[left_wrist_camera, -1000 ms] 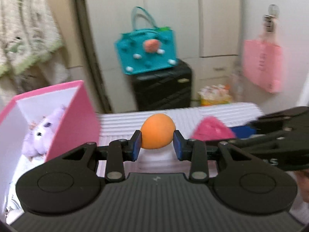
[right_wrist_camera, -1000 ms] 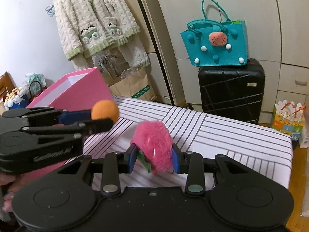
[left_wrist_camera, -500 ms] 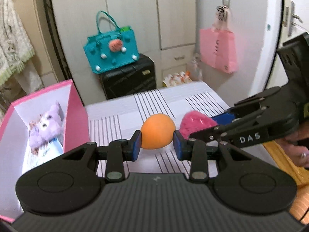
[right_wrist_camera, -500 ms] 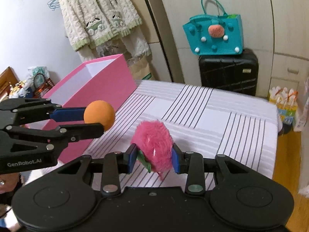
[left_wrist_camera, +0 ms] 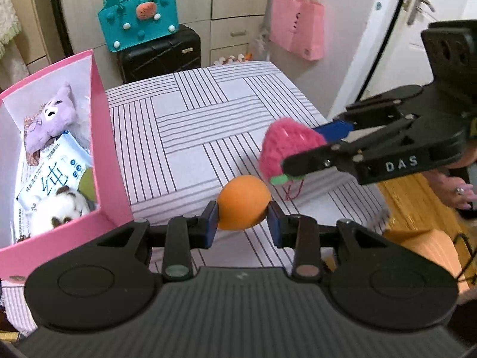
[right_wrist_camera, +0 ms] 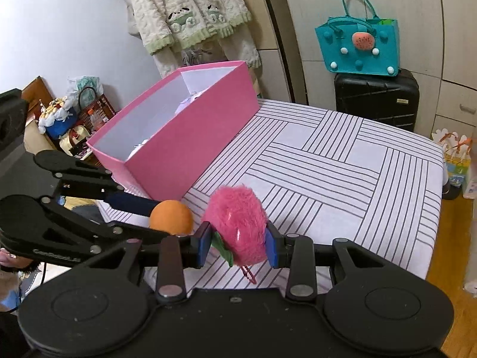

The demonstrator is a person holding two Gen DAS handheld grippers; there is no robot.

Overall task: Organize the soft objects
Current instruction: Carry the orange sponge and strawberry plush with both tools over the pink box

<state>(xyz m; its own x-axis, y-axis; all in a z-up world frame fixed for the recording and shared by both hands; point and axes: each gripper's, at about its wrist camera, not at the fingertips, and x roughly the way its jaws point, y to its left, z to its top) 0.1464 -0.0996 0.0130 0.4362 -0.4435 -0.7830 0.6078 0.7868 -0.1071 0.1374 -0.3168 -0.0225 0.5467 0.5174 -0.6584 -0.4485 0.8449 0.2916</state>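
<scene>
My left gripper point(left_wrist_camera: 242, 224) is shut on an orange foam ball point(left_wrist_camera: 243, 201), held above the striped table's near edge; the ball also shows in the right wrist view point(right_wrist_camera: 170, 217). My right gripper point(right_wrist_camera: 237, 244) is shut on a fuzzy pink strawberry plush point(right_wrist_camera: 237, 223) with a green leaf and a red loop; it shows in the left wrist view point(left_wrist_camera: 287, 146) just right of and beyond the ball. An open pink box point(left_wrist_camera: 110, 161) at the left holds a purple plush point(left_wrist_camera: 50, 119), a white tissue pack point(left_wrist_camera: 53, 176) and a white-and-brown plush point(left_wrist_camera: 58, 210).
The striped table cloth point(left_wrist_camera: 190, 125) spreads beyond both grippers. A black suitcase point(right_wrist_camera: 375, 98) with a teal bag point(right_wrist_camera: 357, 44) stands behind the table. A pink bag point(left_wrist_camera: 298, 29) hangs at the back right. Wooden floor point(left_wrist_camera: 417, 197) lies to the right of the table.
Both grippers have risen and tilted down over the table, each still holding its object. The box's inside has come into view, and the ball and strawberry are closer together.
</scene>
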